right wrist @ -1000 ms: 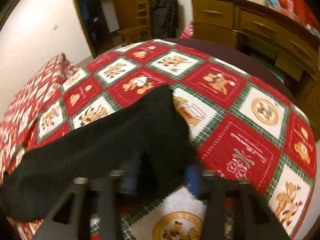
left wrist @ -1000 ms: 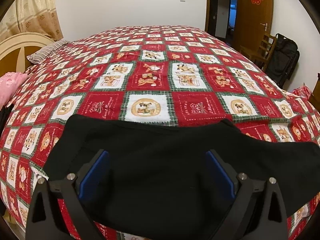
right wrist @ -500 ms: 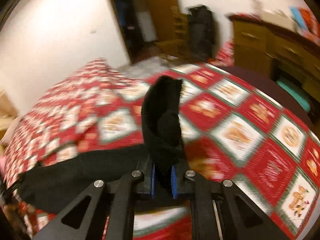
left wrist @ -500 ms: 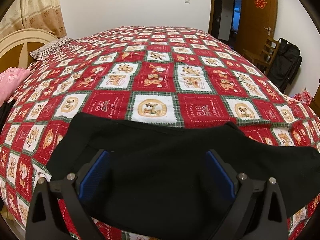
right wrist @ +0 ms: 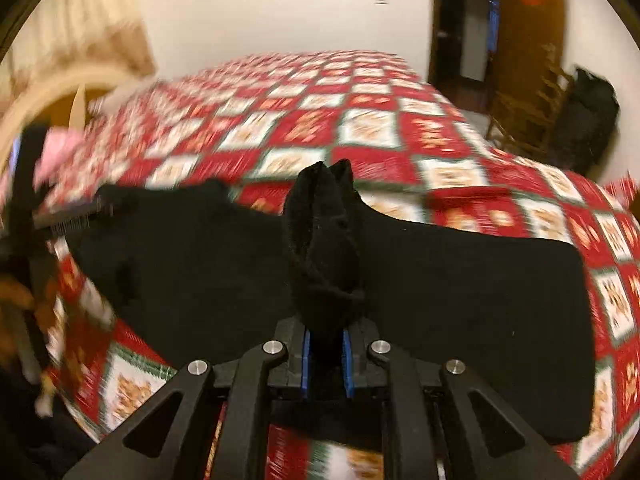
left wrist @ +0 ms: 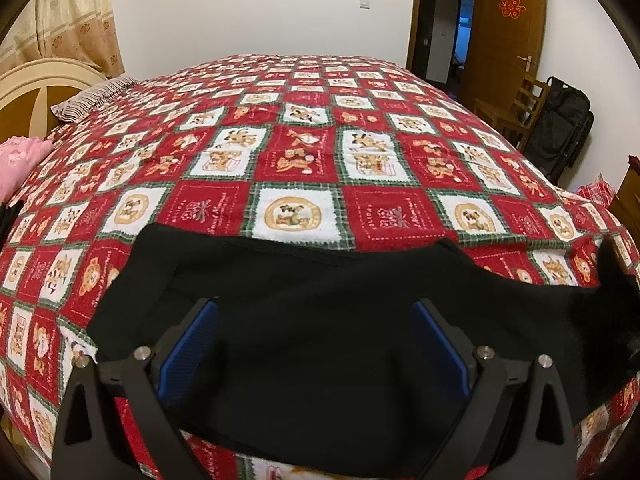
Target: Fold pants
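Left gripper (left wrist: 314, 344) hangs jaws spread over black pants (left wrist: 320, 320) lying near the quilt's (left wrist: 304, 160) front edge, bare quilt beyond; right gripper (right wrist: 325, 354) clenches a bunched, upstanding fold of the pants (right wrist: 324, 248), their flat part spread across the bed corner
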{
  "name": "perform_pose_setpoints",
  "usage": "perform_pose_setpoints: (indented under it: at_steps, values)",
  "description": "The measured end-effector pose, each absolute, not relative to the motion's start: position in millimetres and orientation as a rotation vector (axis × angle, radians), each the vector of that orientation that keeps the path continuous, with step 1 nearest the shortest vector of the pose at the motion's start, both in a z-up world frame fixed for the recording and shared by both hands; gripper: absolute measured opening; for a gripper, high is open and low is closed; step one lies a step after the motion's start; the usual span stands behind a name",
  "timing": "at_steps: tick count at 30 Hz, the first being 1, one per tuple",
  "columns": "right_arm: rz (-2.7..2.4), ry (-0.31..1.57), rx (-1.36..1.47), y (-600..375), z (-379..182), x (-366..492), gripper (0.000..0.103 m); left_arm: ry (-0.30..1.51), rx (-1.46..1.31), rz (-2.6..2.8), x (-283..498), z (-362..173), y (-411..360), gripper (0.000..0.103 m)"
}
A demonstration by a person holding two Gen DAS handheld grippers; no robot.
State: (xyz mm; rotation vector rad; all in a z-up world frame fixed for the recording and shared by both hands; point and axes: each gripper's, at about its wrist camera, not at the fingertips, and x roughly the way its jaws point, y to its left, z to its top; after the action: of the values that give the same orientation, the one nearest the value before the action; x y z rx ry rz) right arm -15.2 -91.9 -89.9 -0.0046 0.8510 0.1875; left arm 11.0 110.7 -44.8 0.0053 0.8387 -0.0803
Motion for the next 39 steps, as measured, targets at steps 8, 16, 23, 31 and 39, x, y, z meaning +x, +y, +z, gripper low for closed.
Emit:
perform_pose_setpoints:
  at_steps: [8,16,23,31,39]
  values:
    - [0.126,0.825,-0.180,-61,-103,-21,0.022,0.855,-0.015,-0.070,16,-53,119,0.099]
    - [0.498,0.725,-0.021,-60,-63,-54,0.070,0.856,0.028,-0.115,13,-54,105,0.099]
    - [0.343,0.752,0.154,-125,-68,-16,0.006,0.853,0.036,-0.161,10,-49,92,0.099]
    - [0.460,0.828,0.079,-71,-108,-14,0.007,0.844,0.080,-0.287,3,-40,47,0.099]
    - [0.618,0.905,0.235,-101,-101,-29,0.007,0.855,0.071,-0.362,0,-39,19,0.099]
